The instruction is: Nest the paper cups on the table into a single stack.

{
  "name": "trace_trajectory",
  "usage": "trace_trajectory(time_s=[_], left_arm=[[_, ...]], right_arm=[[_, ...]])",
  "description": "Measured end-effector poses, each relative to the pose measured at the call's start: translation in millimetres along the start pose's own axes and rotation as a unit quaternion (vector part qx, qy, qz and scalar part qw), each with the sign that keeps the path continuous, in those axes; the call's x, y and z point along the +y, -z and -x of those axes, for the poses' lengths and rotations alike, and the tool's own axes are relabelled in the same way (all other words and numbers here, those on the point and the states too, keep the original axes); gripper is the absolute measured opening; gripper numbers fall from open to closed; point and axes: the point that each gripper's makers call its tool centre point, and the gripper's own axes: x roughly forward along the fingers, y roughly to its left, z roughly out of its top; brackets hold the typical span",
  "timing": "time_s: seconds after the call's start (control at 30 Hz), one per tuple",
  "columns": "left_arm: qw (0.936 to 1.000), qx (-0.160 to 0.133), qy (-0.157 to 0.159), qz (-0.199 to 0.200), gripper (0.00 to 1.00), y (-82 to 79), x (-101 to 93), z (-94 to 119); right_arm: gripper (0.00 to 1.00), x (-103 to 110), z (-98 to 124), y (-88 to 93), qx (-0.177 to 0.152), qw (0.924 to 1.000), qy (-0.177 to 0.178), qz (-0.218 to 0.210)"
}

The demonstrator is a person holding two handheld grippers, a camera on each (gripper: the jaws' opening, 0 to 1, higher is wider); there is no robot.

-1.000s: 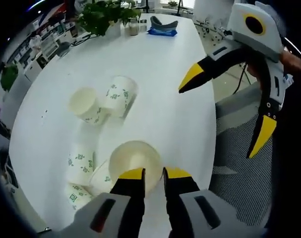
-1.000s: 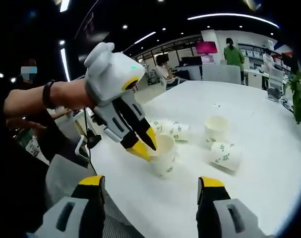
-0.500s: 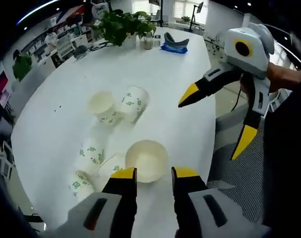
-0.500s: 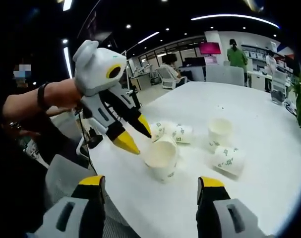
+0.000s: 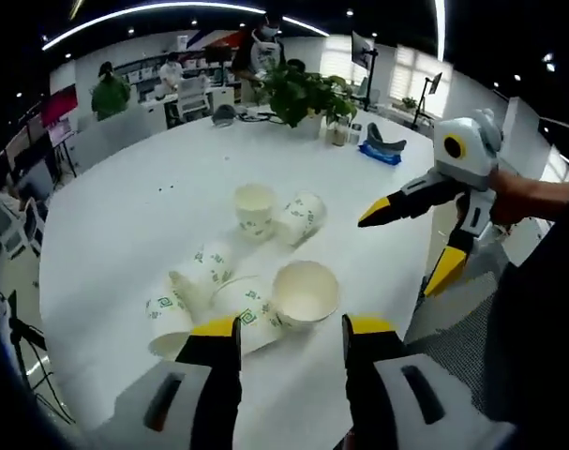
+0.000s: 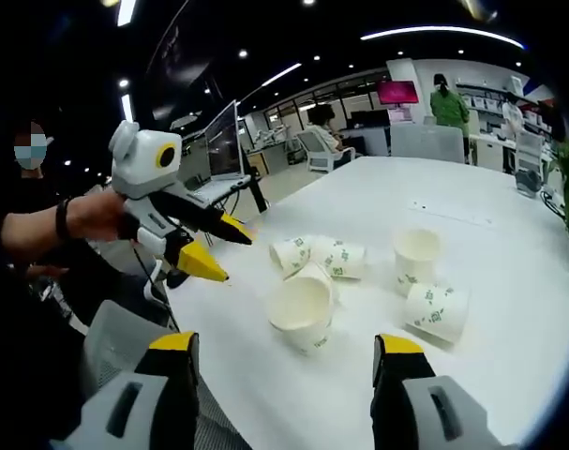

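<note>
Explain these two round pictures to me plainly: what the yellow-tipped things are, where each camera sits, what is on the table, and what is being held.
No robot here: a person holds a two-jaw gripper in each hand, and a fisheye camera rides on each one, looking forward along its jaws.

In the left gripper view, the left gripper rises from the bottom, jaws open. The white device with yellow tips at the right is the right gripper, also open. In the right gripper view it is the reverse: the right gripper rises from the bottom, and the left gripper comes in from the left.

On the white table lie paper cups. One upright cup stands nearest the left gripper, another upright cup farther off, and several tipped cups lie on their sides. A potted plant stands at the far end.

Neither gripper holds anything.
</note>
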Motion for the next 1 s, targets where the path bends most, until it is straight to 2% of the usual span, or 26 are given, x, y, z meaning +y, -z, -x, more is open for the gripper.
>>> trace_trajectory(time_s=[0.07,0.1,0.17,0.33,0.6,0.8,1.0], left_arm=[[0.9993,-0.023,-0.017,0.024,0.49,1.2,8.0,6],[0.9983,-0.035,-0.017,0.043,0.50,1.8,5.0,9],[0.9976,-0.042,-0.019,0.051,0.51,4.6,7.9,13],[0.9971,-0.039,-0.035,0.056,0.58,18.2,7.6,21],[0.9947,-0.047,-0.048,0.078,0.66,31.0,8.7,26],[0.9923,-0.058,-0.059,0.093,0.68,38.5,10.9,33],[0.9922,-0.056,-0.062,0.092,0.70,43.2,10.5,39]], right_arm=[[0.76,0,-1,0.0,0.001,1.0000,-0.002,-0.001],[0.76,1,-1,0.4,0.003,1.0000,-0.003,0.000],[0.76,2,0,0.4,0.005,1.0000,-0.004,0.002],[0.76,-3,-3,-1.1,0.011,0.9999,-0.009,0.006],[0.76,-4,-8,-6.7,0.026,0.9994,-0.017,0.018],[0.76,-7,-10,-11.9,0.030,0.9991,-0.019,0.024],[0.76,-17,-13,-14.7,0.048,0.9973,-0.026,0.049]])
